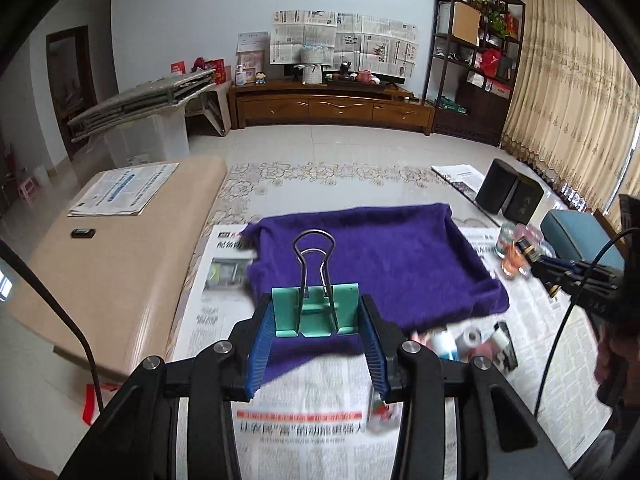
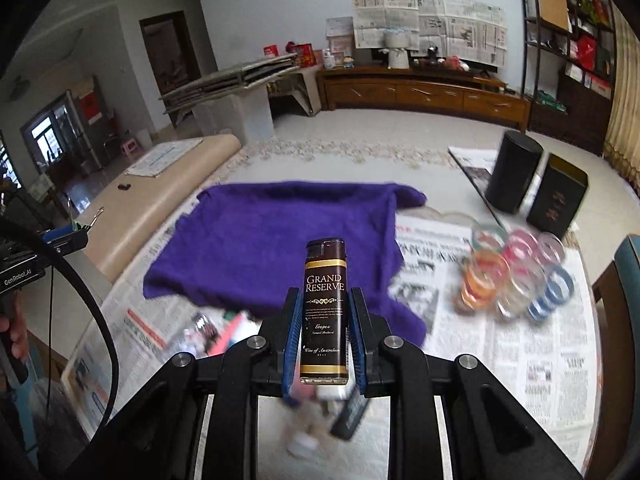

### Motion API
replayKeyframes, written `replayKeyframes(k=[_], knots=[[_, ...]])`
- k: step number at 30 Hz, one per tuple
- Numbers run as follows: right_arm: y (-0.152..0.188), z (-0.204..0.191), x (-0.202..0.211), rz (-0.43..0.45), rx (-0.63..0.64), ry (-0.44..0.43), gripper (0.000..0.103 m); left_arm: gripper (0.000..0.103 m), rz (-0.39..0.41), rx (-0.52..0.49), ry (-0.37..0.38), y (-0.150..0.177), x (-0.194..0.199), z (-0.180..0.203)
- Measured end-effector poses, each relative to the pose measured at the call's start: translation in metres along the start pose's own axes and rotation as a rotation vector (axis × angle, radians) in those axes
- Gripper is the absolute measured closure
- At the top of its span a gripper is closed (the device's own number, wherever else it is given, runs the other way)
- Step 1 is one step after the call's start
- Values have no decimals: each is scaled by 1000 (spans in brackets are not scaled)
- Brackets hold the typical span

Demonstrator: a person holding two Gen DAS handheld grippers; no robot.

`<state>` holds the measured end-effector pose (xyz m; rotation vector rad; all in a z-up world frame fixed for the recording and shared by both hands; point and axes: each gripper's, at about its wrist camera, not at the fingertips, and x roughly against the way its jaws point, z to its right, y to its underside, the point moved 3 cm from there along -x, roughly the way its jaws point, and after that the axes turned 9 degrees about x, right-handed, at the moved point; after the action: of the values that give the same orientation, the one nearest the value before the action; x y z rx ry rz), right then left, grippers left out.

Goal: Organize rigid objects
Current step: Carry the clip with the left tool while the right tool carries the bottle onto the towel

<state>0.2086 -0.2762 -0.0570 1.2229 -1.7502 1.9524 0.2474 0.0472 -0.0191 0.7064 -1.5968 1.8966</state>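
**Both grippers carrying something above the table**

My left gripper (image 1: 316, 320) is pinching a green binder clip (image 1: 316, 312), handles pointing up, above the purple cloth (image 1: 384, 256). My right gripper (image 2: 324, 320) is squeezing a brown lighter (image 2: 325, 312) upright, over the cloth's near edge. Small items are lying blurred on the newspaper (image 2: 500, 344) below.

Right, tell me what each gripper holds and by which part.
The left gripper holds a green binder clip by the two ends of its body, wire handles pointing away. The right gripper holds a dark brown lighter by its sides, lower half.
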Motion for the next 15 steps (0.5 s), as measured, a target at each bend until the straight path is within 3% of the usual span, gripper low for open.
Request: replayKeyframes(k=[8,15], knots=[[-42,8,-69,-29,-32,-29,80,64,-18,27,36,-39,-69,3],[-55,19,-147,-103,-46,-9,80,64,-109,18,64,-44,-161,19]])
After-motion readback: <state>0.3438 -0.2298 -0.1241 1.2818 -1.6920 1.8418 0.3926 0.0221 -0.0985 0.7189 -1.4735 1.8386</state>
